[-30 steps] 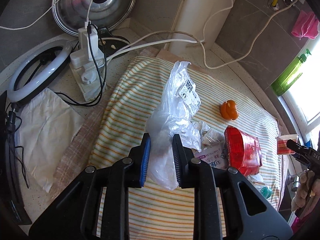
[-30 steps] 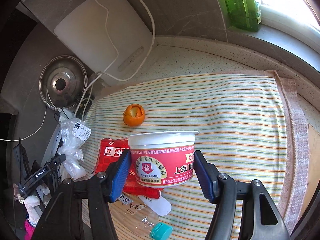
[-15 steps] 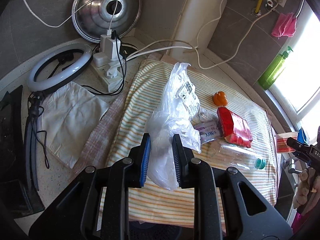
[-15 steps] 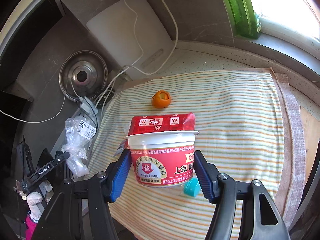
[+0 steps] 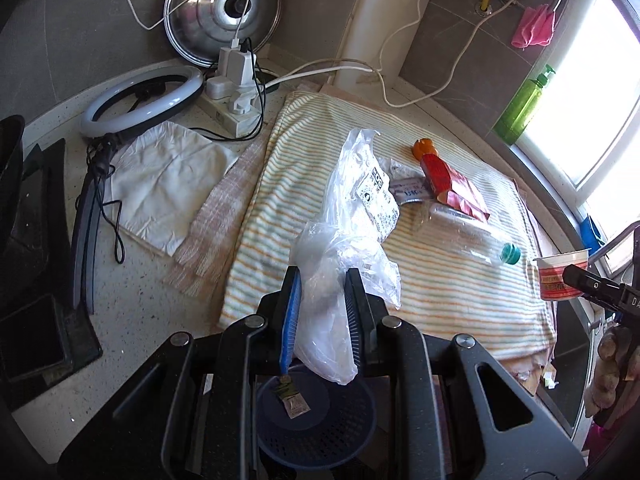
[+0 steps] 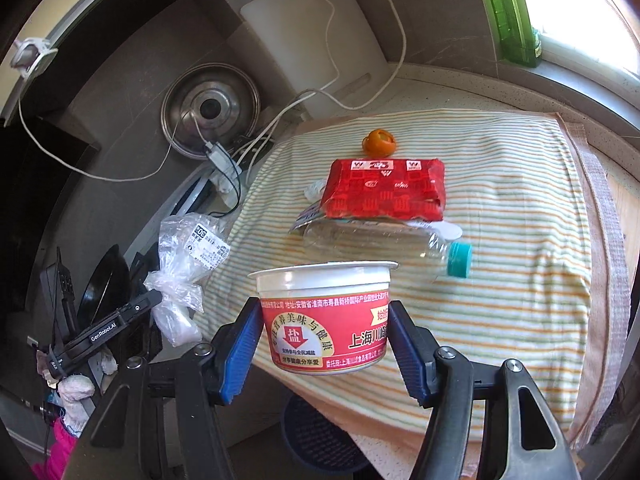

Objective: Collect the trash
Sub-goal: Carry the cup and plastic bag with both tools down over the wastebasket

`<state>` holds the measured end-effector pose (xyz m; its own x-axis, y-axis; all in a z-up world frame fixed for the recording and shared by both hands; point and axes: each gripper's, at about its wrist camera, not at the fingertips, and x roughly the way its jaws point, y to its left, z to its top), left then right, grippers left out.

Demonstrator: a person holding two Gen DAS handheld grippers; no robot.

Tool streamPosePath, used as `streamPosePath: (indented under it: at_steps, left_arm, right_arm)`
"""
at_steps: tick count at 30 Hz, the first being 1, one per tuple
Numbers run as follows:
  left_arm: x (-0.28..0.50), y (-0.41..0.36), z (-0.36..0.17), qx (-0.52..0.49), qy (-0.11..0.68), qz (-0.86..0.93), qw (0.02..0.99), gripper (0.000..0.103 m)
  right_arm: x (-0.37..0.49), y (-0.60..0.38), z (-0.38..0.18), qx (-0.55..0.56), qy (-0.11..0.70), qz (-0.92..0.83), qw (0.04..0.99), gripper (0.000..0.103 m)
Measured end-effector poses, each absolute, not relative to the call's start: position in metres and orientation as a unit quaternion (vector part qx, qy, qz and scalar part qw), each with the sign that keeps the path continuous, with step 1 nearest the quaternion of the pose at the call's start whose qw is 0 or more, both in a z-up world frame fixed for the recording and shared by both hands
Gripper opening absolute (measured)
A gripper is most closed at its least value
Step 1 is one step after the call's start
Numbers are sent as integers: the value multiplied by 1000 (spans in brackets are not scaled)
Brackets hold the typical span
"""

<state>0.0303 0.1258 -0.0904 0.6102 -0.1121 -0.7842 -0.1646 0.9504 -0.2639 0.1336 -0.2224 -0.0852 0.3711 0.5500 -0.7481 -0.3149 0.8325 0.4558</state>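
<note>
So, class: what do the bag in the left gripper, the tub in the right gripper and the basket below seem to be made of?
Bag: thin clear plastic film, glossy; it crinkles and shows through.
Tub: probably plastic, white smooth rim, printed red wrap; paper cannot be ruled out.
Basket: likely moulded plastic, dark blue, matte, with a regular mesh of holes.

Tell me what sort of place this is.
Most likely a home kitchen counter by a window. A steel pot lid and a white cutting board lean against the grey tiled wall, and a green soap dispenser bottle stands at the sill.
</note>
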Motion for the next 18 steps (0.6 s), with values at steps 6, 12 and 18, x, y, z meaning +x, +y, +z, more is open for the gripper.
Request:
streamPosePath:
  at_steps: [6,12,18]
  left_arm:
    - [-3,124,-113,-154,463,5,873,21]
    - [-32,121,-143,-160,490,-2,857,21]
    - [-53,115,-167,-154,513,-10,844,21]
  right_arm:
    - [92,-201,-98,100,506,274,812,65]
    - [56,-181,-121,86,525,284,798,65]
    - [26,-163,-152,69,548,287,783,65]
